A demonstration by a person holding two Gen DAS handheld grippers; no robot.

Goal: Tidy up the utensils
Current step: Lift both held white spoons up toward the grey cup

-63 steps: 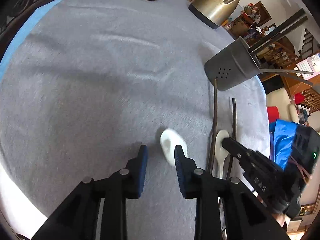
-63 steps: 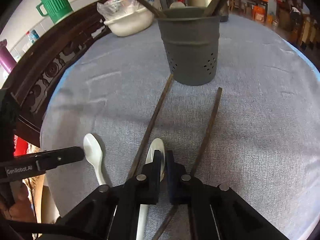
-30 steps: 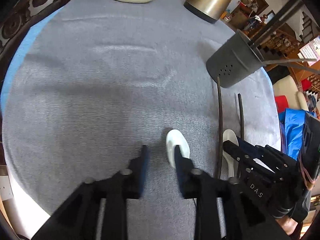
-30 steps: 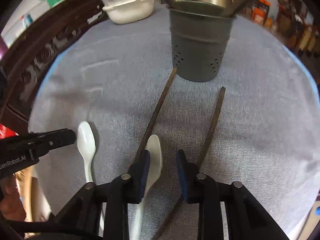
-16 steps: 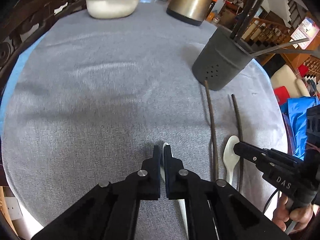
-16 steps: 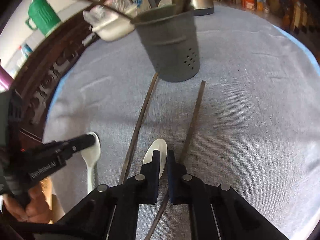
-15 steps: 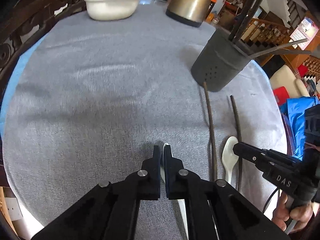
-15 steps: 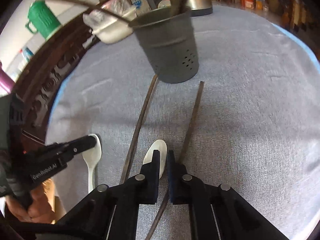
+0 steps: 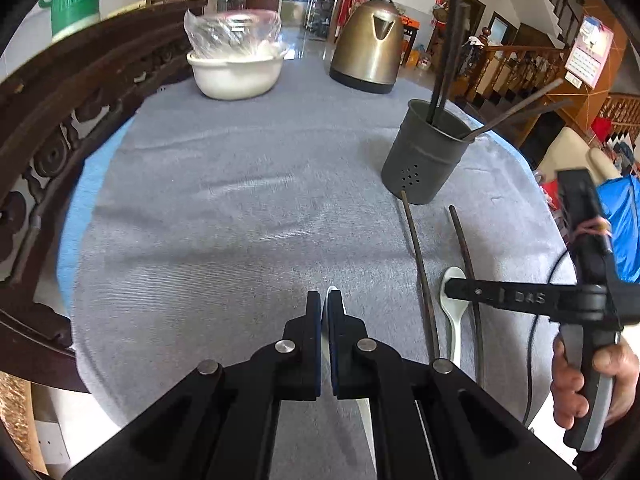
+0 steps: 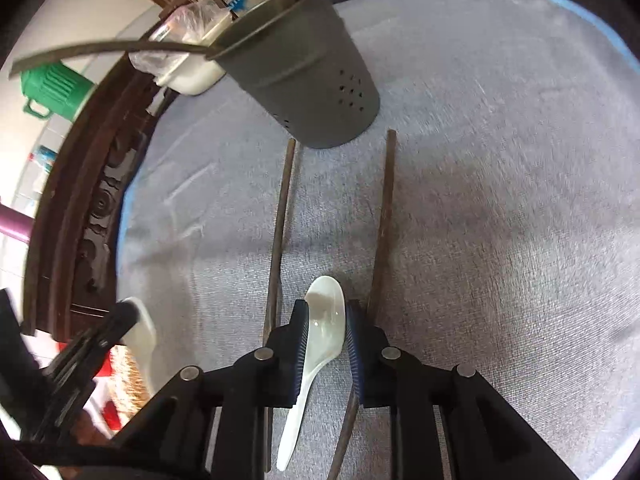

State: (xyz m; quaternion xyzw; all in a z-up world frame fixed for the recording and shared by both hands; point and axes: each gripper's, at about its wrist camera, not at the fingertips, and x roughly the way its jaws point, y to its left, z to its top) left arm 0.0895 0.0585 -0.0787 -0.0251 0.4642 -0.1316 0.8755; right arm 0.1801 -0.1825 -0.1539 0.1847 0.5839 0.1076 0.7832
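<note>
Left gripper (image 9: pixel 324 304): we see its jaws clenched on a white spoon (image 9: pixel 330 294), only the bowl's edge showing between the pads.
Right gripper (image 10: pixel 326 320): its jaws have just been opening; a second white spoon (image 10: pixel 324 320) lies between them, and whether the pads press it we cannot tell.
Chopsticks: one chopstick (image 10: pixel 280 224) left of that spoon, the other chopstick (image 10: pixel 382 220) right of it, both on the grey tablecloth (image 10: pixel 500 200).
Utensil holder (image 9: pixel 424 156): upright toward the surface's right edge, just beyond the chopstick tips, dark sticks standing in it.
</note>
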